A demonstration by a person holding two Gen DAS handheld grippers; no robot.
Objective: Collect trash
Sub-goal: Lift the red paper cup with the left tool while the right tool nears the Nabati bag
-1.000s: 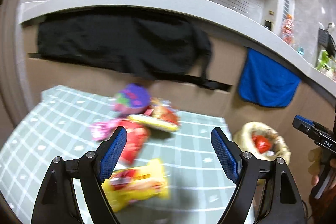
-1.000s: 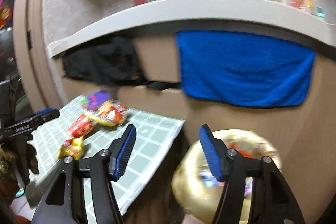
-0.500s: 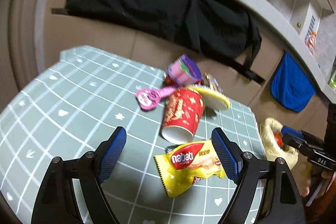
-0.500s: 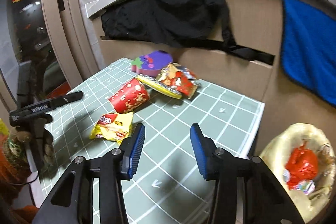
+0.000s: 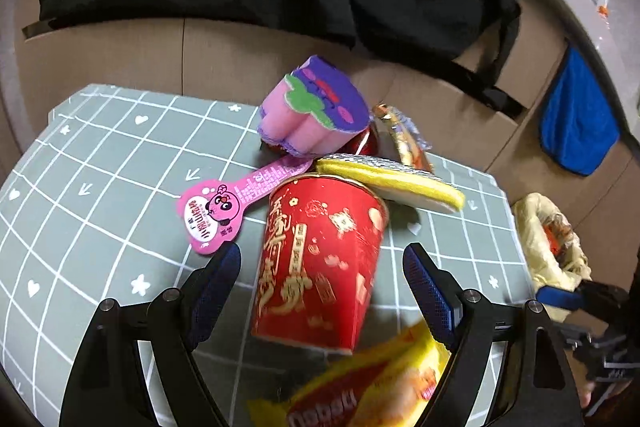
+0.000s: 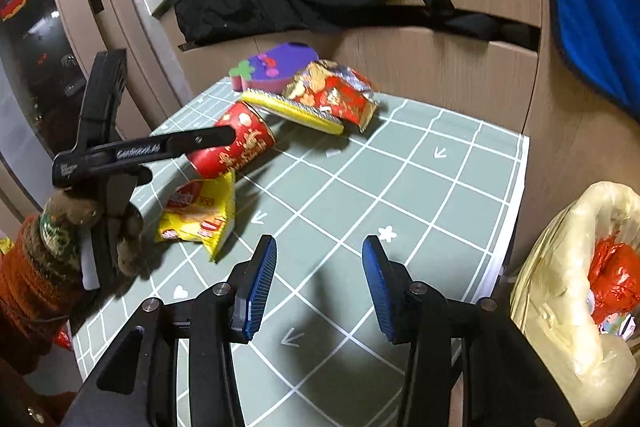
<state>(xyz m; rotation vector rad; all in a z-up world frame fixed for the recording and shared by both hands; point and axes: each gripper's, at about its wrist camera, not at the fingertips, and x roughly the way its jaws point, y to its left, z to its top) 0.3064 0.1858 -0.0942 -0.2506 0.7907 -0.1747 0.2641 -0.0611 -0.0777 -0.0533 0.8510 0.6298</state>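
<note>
pink cartoon-printed foil lid (image 5: 224, 217) lies flat on the green grid-patterned tablecloth (image 5: 100, 163), left of the left gripper (image 5: 322, 279). left jaws wide, straddling the red paper noodle cup (image 5: 320, 263) lying on its side; neither pad touches it. yellow nabati wafer wrapper (image 5: 372, 391) lies below the cup. right gripper (image 6: 318, 281) jaws wide, holding nothing, over bare cloth. yellow plastic-lined trash bin (image 6: 560, 267) sits beside the table's right edge.

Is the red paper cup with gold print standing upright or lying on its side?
Lying on its side. The red paper cup with gold print rests lengthwise on the green checked tablecloth, its rim toward the yellow sponge.
</note>
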